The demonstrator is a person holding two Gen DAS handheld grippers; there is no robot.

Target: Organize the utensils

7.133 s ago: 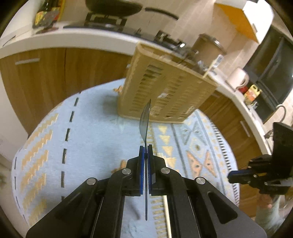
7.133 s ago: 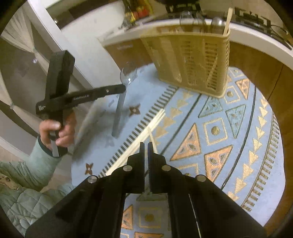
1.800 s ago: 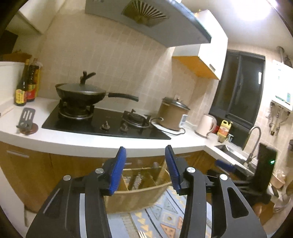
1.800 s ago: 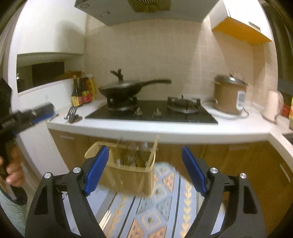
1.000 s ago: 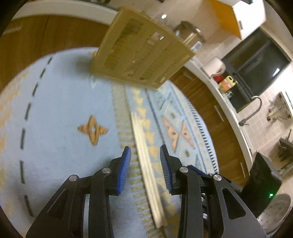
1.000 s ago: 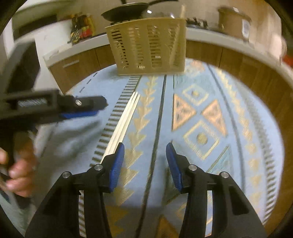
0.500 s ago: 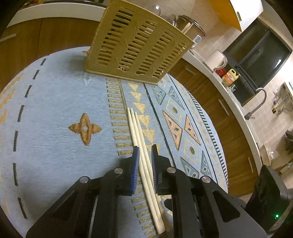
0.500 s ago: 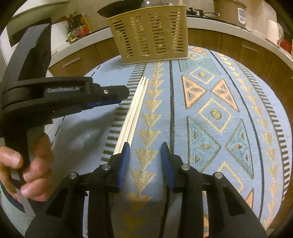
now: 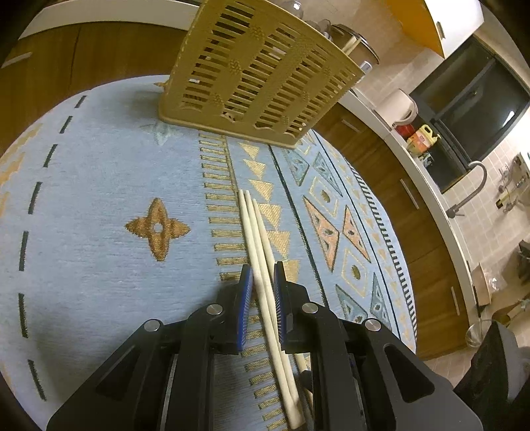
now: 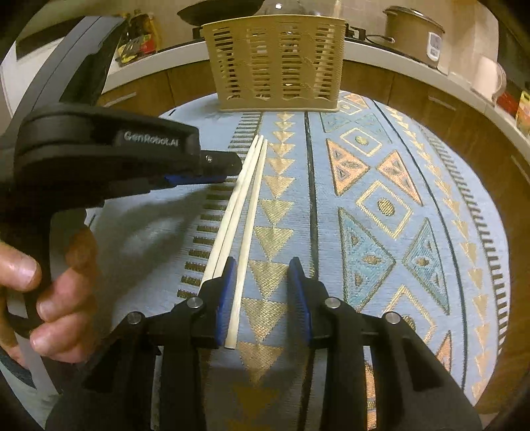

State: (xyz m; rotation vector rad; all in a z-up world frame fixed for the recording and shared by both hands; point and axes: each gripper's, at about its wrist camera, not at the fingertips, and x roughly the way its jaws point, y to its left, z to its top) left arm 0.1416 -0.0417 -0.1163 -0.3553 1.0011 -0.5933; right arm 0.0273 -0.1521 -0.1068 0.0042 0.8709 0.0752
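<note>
Three pale chopsticks (image 9: 256, 238) lie side by side on the blue patterned mat (image 9: 99, 199); they also show in the right wrist view (image 10: 243, 199). My left gripper (image 9: 262, 277) is open, its blue pads straddling the chopsticks near their middle. My right gripper (image 10: 263, 268) is open wider at the chopsticks' near end; one chopstick lies just inside its left pad (image 10: 227, 298). The tan slotted utensil basket (image 9: 258, 73) stands at the mat's far side, also in the right wrist view (image 10: 275, 63), with utensils inside.
The person's hand (image 10: 49, 275) holds the left gripper's handle (image 10: 109, 152) at the left. Brown cabinets (image 9: 391, 185) under a white counter ring the mat. A kettle (image 9: 400, 107), a sink tap (image 9: 470, 185) and a rice cooker (image 10: 414, 30) stand on the counter.
Both grippers dropped from facing the stove down to the mat. My left gripper narrowed around the chopsticks. My right gripper moved left onto their near end.
</note>
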